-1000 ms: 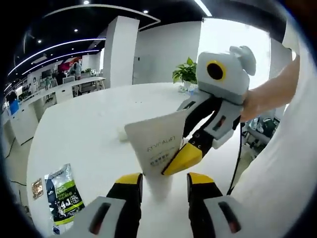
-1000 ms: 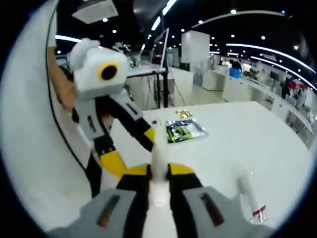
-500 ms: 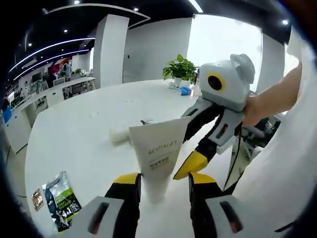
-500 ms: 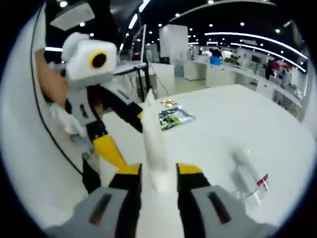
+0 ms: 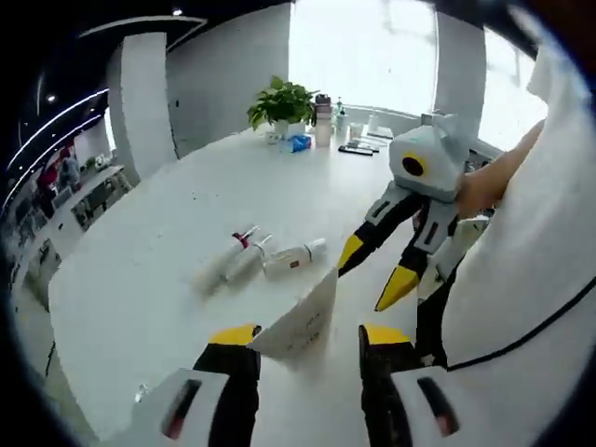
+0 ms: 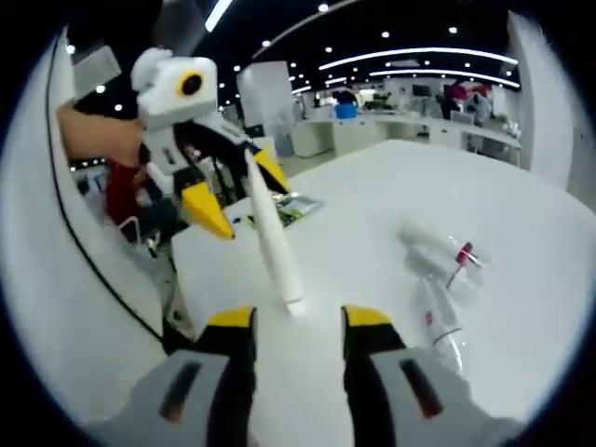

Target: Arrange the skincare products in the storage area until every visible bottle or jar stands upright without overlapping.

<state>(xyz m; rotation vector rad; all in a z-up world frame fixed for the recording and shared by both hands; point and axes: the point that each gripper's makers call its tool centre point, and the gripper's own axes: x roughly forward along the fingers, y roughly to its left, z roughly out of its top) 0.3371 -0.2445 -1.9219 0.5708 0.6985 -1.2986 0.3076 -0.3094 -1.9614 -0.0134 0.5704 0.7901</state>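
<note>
Now, the white desk (image 5: 140, 270) takes up most of both views, and its curved edge runs close along my side, low and right in the left gripper view, so the room to work lies outward toward the middle of the top. I judge the tube is being brought there to stand cap-down where nothing crowds it.

My left tongs (image 5: 303, 343) rise from the bottom of their own view, and the tube (image 5: 300, 321) sits between the yellow tips with its flat crimped end slanting up to the right. In the right gripper view the same left tongs (image 6: 237, 191) come in from the upper left with the tube (image 6: 270, 242) hanging from them, tilted, cap end low near the desk top. I cannot tell whether the cap touches the surface. They seem to be pinching the tube's upper end.

My right tongs (image 6: 289, 321) stand wide with nothing in them, just beside the cap end at the bottom centre, apart from the tube. In the left gripper view they (image 5: 377, 275) sit right of centre, also gaping.

Three slim bottles (image 5: 256, 261) lie on their sides in a loose cluster at centre-left, touching or nearly so; they still need standing. A green packet (image 6: 284, 209) lies flat beyond the tube. Open desk lies between the tube and the bottles.
</note>
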